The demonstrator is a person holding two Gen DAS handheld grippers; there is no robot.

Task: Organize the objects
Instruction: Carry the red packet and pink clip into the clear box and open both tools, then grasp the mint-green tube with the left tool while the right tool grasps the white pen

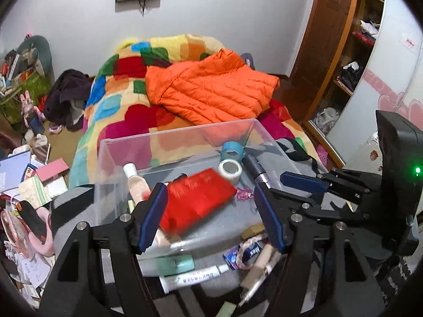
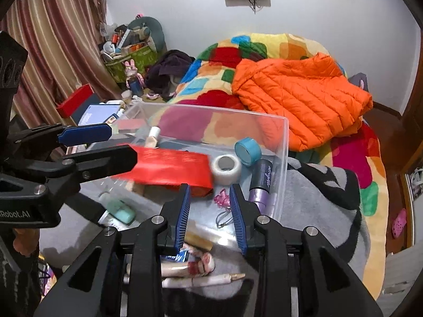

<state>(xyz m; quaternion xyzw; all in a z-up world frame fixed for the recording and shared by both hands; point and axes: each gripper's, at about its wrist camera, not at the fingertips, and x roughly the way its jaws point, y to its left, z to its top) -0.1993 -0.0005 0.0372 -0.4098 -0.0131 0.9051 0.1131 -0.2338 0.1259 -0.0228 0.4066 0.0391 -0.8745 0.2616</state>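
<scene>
Both views: even, fairly bright indoor light, source not visible. Strong fisheye bending at edges; black vignette in corners. Red packet [image 1: 197,202] motion-blurred, edges smeared in both views. Clear plastic box [image 2: 284,142] walls carry faint pale reflections. Soft shadows only. Green indicator light [image 1: 417,170] glows at right edge of left wrist view.

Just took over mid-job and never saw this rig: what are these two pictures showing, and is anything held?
No robot here: a person holds a two-finger tool in each hand, each with a camera looking along its jaws. One picture comes from the left gripper, the other from the right gripper. Both look down into a clear box on a bed, containing a white tape roll, a bottle and a red packet. The blurred packet lies between the left jaws, which are open; the right jaws grip nothing.
</scene>
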